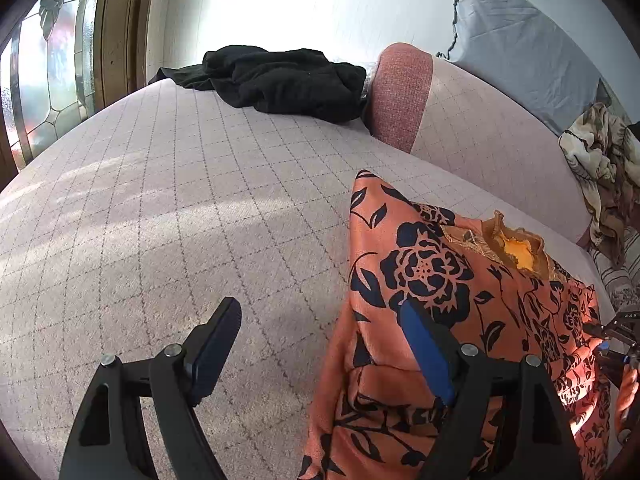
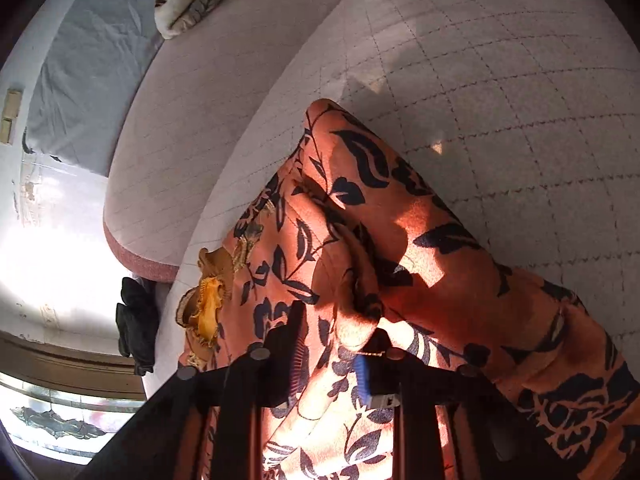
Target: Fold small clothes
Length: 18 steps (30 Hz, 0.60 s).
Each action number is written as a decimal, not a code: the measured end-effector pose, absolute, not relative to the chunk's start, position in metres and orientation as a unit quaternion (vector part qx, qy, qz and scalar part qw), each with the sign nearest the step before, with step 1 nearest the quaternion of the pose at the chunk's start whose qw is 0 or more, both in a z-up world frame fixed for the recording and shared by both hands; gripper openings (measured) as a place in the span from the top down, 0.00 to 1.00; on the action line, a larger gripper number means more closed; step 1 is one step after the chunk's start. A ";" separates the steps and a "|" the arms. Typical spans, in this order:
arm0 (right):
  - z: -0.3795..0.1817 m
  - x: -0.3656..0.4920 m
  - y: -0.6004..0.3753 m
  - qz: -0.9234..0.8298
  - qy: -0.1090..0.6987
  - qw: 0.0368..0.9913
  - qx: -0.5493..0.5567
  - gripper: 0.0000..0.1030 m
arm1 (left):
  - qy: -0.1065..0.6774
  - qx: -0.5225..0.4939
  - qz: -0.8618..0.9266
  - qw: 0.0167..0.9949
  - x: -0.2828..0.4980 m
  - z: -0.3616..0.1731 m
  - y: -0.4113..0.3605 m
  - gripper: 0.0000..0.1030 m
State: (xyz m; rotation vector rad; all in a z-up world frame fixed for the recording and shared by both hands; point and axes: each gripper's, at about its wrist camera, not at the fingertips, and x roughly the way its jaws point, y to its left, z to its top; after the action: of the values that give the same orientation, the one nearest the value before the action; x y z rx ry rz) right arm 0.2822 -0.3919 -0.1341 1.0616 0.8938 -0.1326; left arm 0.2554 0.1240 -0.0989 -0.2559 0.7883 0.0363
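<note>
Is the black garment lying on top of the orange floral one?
No: the black garment lies at the far end of the sofa seat, well apart from the orange floral garment.

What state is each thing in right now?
Orange top: lying on the sofa, partly folded, one side doubled over.
Left gripper: open, one finger over the top's edge, the other over bare sofa.
Right gripper: shut on a fold of the top.
Black garment: crumpled, at the sofa's far end.
Patterned cloth: bunched on the backrest.
</note>
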 end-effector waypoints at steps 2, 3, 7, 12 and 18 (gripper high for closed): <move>-0.128 0.282 -0.389 -0.068 0.411 0.776 0.474 0.95 | 0.377 -0.127 0.019 0.917 0.254 -0.097 0.125 0.20; -0.118 0.279 -0.386 -0.066 0.400 0.788 0.463 0.95 | 0.370 -0.127 0.021 0.920 0.252 -0.094 0.126 0.20; -0.055 0.249 -0.368 -0.046 0.340 0.849 0.402 0.96 | 0.317 -0.128 0.032 0.939 0.240 -0.077 0.129 0.20; -0.091 0.241 -0.376 -0.100 0.408 0.833 0.360 0.92 | 0.342 -0.104 0.017 0.934 0.247 -0.083 0.117 0.13; -0.099 0.214 -0.388 -0.111 0.409 0.828 0.367 0.43 | 0.436 -0.076 0.010 0.897 0.267 -0.114 0.107 0.13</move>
State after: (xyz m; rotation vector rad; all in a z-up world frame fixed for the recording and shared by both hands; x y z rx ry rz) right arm 0.2137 -0.3883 -0.0986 0.7787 0.8673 -0.2364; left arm 0.2665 0.1070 -0.1139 -0.1567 0.9037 0.0216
